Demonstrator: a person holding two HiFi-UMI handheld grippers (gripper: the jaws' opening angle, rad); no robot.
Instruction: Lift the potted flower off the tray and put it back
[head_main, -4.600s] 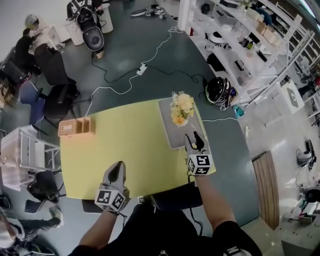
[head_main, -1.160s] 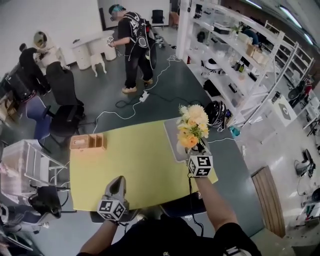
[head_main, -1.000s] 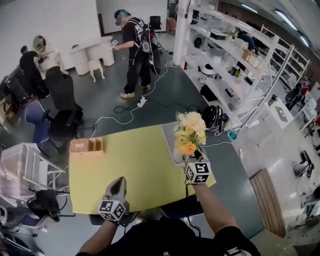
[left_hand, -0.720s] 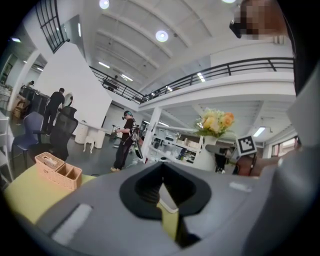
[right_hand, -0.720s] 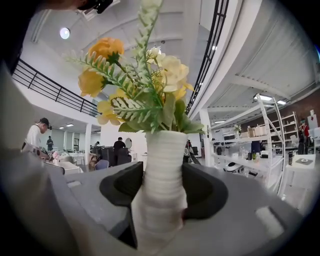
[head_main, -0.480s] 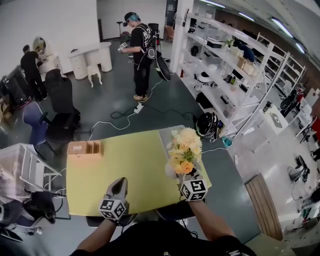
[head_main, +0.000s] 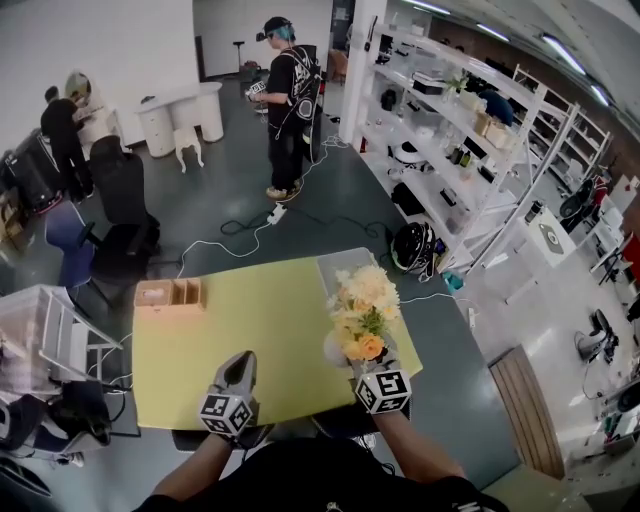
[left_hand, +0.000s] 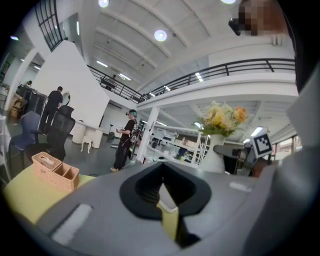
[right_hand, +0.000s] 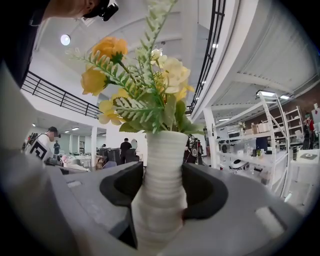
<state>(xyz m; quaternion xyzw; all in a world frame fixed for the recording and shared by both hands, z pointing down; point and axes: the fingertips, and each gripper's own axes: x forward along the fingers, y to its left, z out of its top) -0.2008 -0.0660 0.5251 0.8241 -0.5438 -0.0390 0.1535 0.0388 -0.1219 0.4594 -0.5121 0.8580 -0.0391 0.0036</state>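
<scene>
Potted flower (head_main: 362, 308) hangs above the yellow surface (head_main: 240, 325), our right tongs (right_hand: 161, 187) clamped on its ribbed white vase (right_hand: 160, 150); we have drawn it nearer, off the tray (head_main: 340, 265) at far right. Lifting looks done, so returning it remains; our left tongs (head_main: 240, 362) sit together, empty.

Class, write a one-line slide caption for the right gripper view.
The right gripper holds the potted flower upright by its ribbed white neck.

Potted flower (head_main: 362, 315) showing yellow, cream, orange blooms, green fronds; its vase (right_hand: 159, 185) looking white, ribbed. Table (head_main: 250, 330) glowing lime-yellow, tray (head_main: 340, 262) lying grey. Left gripper (left_hand: 162, 192) and right gripper (right_hand: 160, 195) wearing grey shells (cubes (head_main: 382, 391) carrying black-and-white square markers). Basket (head_main: 168, 294) showing tan weave; floor (head_main: 220, 165) reading dark teal-grey.
</scene>
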